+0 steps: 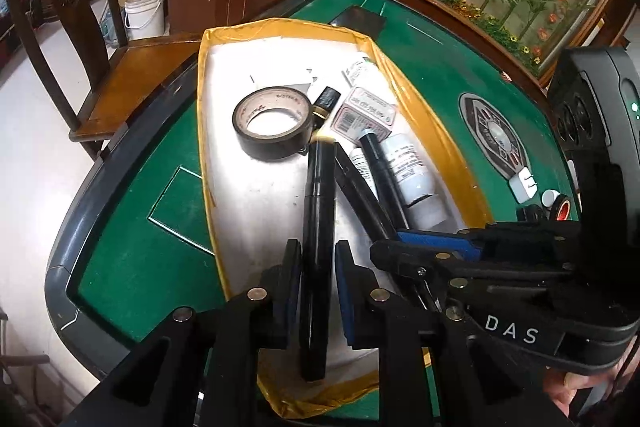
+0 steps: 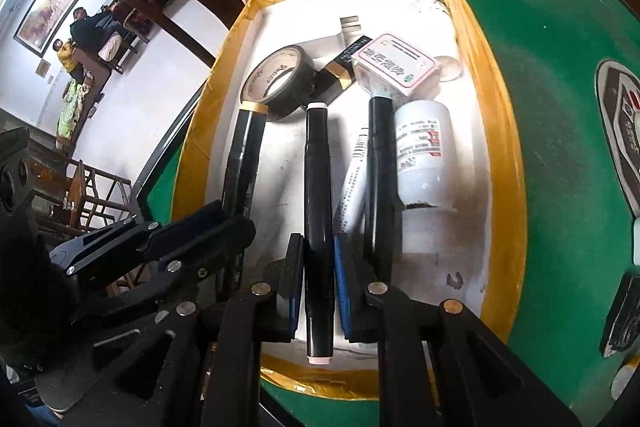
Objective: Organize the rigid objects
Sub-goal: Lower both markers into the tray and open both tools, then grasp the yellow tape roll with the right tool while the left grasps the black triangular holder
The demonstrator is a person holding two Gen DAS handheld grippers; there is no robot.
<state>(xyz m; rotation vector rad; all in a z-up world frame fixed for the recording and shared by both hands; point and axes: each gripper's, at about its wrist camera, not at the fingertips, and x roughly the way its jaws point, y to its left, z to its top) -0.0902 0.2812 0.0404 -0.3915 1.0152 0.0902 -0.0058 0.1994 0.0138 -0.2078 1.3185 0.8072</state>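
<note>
Green felt surface (image 1: 136, 267) carries a yellow-rimmed tray (image 1: 424, 115), taken as landmark. Left claw (image 1: 318, 287), over the tray's near end, is clenched on a black gold-banded pen (image 1: 318, 195). Right claw (image 2: 318, 287), beside it over the same end, grips a black marker (image 2: 318, 187) with pale end caps. Both items lie inside the tray, near the tape roll (image 1: 272, 123) and white bottle (image 2: 424, 163). Judged light, stiff and smooth, so liable to slip; mid-barrel hold is soundest. Lower ends are cut off behind the claws; box print is unreadable.
</note>
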